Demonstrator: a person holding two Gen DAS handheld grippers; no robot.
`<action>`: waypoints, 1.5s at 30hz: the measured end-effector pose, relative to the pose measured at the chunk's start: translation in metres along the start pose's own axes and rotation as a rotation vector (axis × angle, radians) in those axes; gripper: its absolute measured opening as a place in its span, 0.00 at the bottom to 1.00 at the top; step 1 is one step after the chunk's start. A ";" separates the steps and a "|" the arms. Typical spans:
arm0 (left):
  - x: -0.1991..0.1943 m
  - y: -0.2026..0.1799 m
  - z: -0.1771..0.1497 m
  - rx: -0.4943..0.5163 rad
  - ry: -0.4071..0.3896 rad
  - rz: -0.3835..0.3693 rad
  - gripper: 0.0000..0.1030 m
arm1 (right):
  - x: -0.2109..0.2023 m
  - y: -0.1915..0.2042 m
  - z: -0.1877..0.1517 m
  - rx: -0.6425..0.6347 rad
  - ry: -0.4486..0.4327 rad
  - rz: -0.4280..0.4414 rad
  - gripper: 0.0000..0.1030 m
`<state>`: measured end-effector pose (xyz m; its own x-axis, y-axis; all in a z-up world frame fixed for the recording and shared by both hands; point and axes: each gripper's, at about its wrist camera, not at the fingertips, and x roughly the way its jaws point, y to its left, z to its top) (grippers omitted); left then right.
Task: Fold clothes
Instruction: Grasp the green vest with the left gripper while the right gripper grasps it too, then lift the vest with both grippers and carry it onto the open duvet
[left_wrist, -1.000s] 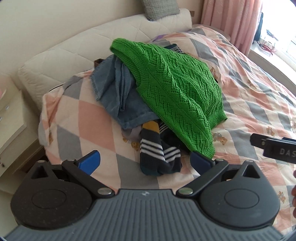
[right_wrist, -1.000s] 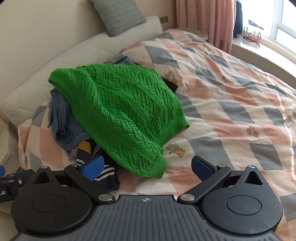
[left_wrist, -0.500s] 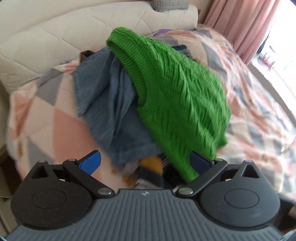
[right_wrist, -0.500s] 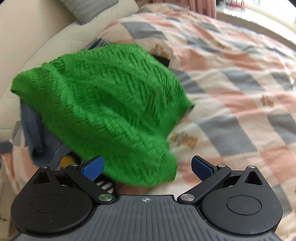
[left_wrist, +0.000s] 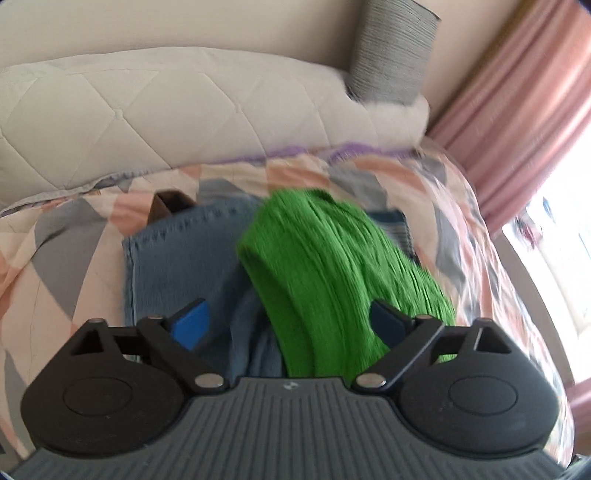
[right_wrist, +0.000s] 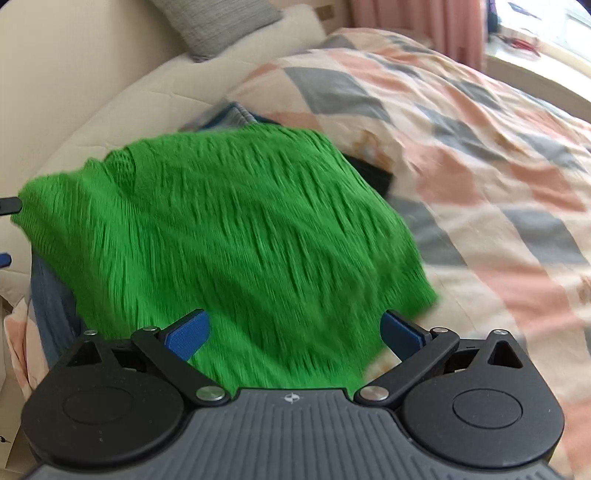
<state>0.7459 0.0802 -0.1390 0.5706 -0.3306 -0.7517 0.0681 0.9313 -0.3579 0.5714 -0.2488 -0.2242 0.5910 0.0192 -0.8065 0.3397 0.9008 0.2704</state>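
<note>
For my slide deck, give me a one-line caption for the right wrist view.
Open right tool poised over a green sweater atop a clothes pile on a checked quilt.

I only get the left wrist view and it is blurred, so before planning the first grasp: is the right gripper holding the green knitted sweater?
Observer: No. The right gripper is open, its blue pads spread wide above the green knitted sweater, gripping nothing.
Operator: Is there room on the bed to spread it out?
Observer: Yes. In the right wrist view, the pink and grey checked quilt has nothing on it to the sweater's right.
Operator: Anything under that side?
Observer: A black garment peeks out from under the sweater's far right edge.
</note>
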 end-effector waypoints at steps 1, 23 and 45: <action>0.005 0.002 0.005 -0.014 -0.009 0.001 0.93 | 0.007 0.003 0.011 -0.019 -0.010 0.012 0.98; 0.058 0.027 0.003 -0.088 -0.003 -0.143 0.40 | 0.208 0.031 0.205 -0.158 0.106 0.434 0.98; -0.096 -0.092 -0.036 0.377 -0.232 -0.199 0.14 | -0.123 -0.056 0.037 -0.039 -0.552 0.368 0.12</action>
<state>0.6556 0.0205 -0.0541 0.6807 -0.5049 -0.5307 0.4615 0.8582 -0.2246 0.5069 -0.3174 -0.1206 0.9548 0.1132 -0.2749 0.0234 0.8931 0.4493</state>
